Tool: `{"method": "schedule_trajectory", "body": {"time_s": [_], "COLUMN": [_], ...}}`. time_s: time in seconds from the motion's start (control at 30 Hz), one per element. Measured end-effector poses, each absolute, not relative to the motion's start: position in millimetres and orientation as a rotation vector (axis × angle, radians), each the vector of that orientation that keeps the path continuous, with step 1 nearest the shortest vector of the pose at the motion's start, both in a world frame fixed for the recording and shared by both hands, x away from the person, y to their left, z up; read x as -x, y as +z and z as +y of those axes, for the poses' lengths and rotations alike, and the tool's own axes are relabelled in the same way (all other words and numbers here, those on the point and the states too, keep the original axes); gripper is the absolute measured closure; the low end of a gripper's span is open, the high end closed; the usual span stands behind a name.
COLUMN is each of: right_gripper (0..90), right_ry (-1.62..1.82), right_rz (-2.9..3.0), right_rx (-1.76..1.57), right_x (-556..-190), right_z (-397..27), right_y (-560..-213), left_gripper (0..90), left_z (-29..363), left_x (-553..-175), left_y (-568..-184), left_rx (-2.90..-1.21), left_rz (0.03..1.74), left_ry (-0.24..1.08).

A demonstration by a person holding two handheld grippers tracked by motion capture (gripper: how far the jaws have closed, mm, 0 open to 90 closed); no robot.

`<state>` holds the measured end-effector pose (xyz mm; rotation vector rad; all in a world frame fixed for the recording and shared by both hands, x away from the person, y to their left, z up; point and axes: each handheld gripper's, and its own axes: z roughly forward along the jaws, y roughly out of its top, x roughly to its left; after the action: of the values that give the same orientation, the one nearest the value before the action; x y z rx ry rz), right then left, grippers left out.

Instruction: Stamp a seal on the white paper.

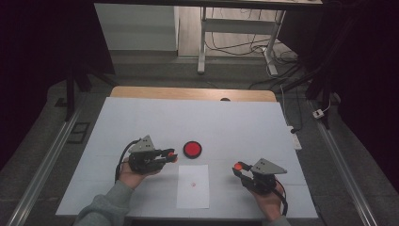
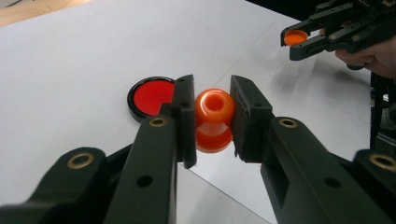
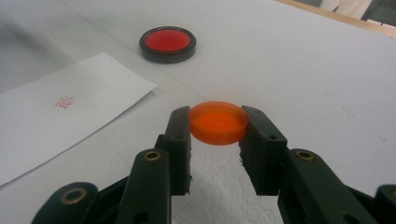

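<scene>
My left gripper [image 1: 171, 155] is shut on an orange knob-shaped stamp [image 2: 214, 119], held just above the white table left of centre. A round red ink pad [image 1: 192, 149] in a black case lies right beside its tips, also seen behind the left jaw as the ink pad [image 2: 149, 95]. My right gripper [image 1: 239, 166] is shut on a flat orange round cap [image 3: 218, 122], held low over the table at the right. Between the two grippers lies a white paper sheet [image 1: 193, 186] bearing a small red stamp mark [image 3: 64, 101].
The white table top [image 1: 235, 122] has a wooden edge along its far side. Beyond it stand a desk frame [image 1: 203, 42] and loose cables on the floor. Dark curtains flank both sides.
</scene>
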<state>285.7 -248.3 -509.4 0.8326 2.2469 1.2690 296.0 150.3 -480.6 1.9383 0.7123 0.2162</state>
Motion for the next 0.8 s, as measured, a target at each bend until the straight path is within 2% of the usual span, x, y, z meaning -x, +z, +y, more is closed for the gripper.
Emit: {"method": "schedule_trajectory", "body": {"time_s": [0.8], "right_gripper": [64.2], "right_ry": [1.288], "right_rz": [2.258], "right_rx": [-0.817], "right_x": [-285.6], "right_z": [-239.2], "right_y": [-509.7], "left_gripper": [72.6], "left_z": [154.8], "left_x": [-295.7], "left_y": [-477.8], "left_rx": [-1.920], "left_rz": [0.730], "left_ry": [0.227]}}
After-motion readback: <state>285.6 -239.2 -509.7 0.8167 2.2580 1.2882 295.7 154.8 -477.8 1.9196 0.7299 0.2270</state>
